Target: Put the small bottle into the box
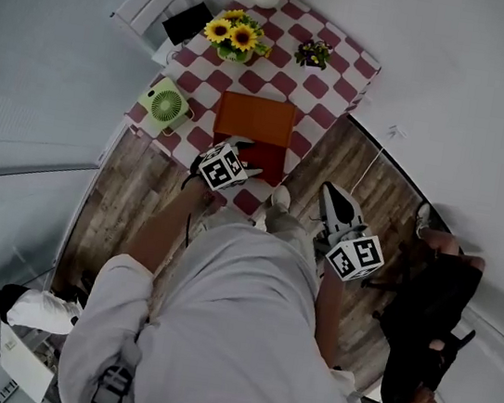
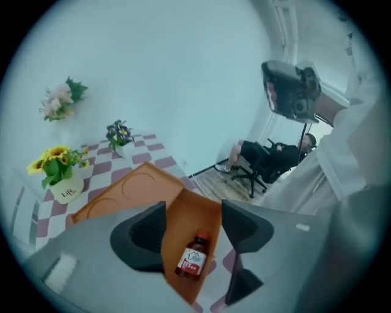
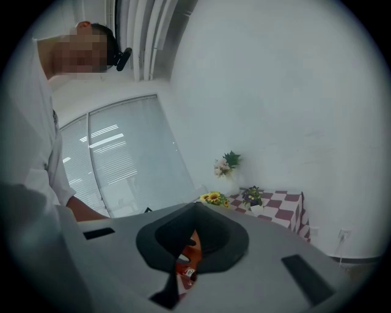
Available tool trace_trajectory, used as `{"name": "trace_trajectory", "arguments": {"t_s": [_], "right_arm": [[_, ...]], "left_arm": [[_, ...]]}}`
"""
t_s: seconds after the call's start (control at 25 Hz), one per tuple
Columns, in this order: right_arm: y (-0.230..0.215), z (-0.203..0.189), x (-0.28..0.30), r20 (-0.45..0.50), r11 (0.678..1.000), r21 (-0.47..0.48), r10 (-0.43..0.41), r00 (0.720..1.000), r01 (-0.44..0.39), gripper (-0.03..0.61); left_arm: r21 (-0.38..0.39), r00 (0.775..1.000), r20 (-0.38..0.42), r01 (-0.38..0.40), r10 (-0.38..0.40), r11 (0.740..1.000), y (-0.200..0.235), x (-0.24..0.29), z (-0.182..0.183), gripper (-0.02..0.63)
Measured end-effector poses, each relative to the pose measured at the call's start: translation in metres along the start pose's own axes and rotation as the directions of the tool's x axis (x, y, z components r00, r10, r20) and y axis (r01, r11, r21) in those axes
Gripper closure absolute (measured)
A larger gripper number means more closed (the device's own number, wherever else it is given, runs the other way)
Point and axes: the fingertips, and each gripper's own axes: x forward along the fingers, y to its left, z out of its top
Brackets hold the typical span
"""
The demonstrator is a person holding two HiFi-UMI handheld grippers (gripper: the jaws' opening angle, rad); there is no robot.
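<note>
Left gripper (image 2: 193, 215) hangs spread and empty over the box (image 2: 178, 227), where the small bottle (image 2: 193, 259) lies on its side, probably light, rigid and slick, best pinched across its body, right gripper (image 3: 194, 237) pressed together.

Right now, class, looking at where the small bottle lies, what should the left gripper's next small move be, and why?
Probably lift the left gripper clear of the box. The small bottle already lies on its side inside the orange box, and the fingers stand apart either side of it without touching it, so nothing is left to hold.
</note>
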Motion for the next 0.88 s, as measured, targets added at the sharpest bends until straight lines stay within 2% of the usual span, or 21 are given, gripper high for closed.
{"name": "trace_trajectory", "arguments": {"t_s": [0.16, 0.28, 0.36, 0.48, 0.56, 0.88], "right_arm": [[0.006, 0.003, 0.011, -0.011, 0.999, -0.021, 0.042, 0.999, -0.042, 0.577], [0.011, 0.008, 0.023, -0.026, 0.996, -0.057, 0.065, 0.998, -0.066, 0.577], [0.017, 0.015, 0.032, -0.028, 0.993, -0.076, 0.088, 0.996, -0.09, 0.577], [0.029, 0.025, 0.047, -0.034, 0.985, -0.105, 0.135, 0.99, -0.138, 0.577], [0.036, 0.028, 0.056, -0.041, 0.979, -0.118, 0.165, 0.986, -0.168, 0.577], [0.078, 0.042, 0.088, -0.06, 0.943, -0.178, 0.276, 0.959, -0.283, 0.577]], "left_arm": [[-0.038, 0.984, 0.156, -0.084, 0.089, 0.996, -0.003, -0.043, 0.028, 0.378], [-0.079, 0.946, 0.277, -0.154, 0.17, 0.985, -0.002, -0.084, 0.046, 0.453], [-0.114, 0.904, 0.361, -0.2, 0.228, 0.973, -0.001, -0.114, 0.057, 0.503], [-0.168, 0.828, 0.468, -0.26, 0.309, 0.951, -0.002, -0.157, 0.07, 0.602], [-0.194, 0.783, 0.515, -0.29, 0.35, 0.937, -0.005, -0.179, 0.075, 0.612], [-0.28, 0.633, 0.609, -0.392, 0.478, 0.876, -0.019, -0.25, 0.084, 0.615]]}}
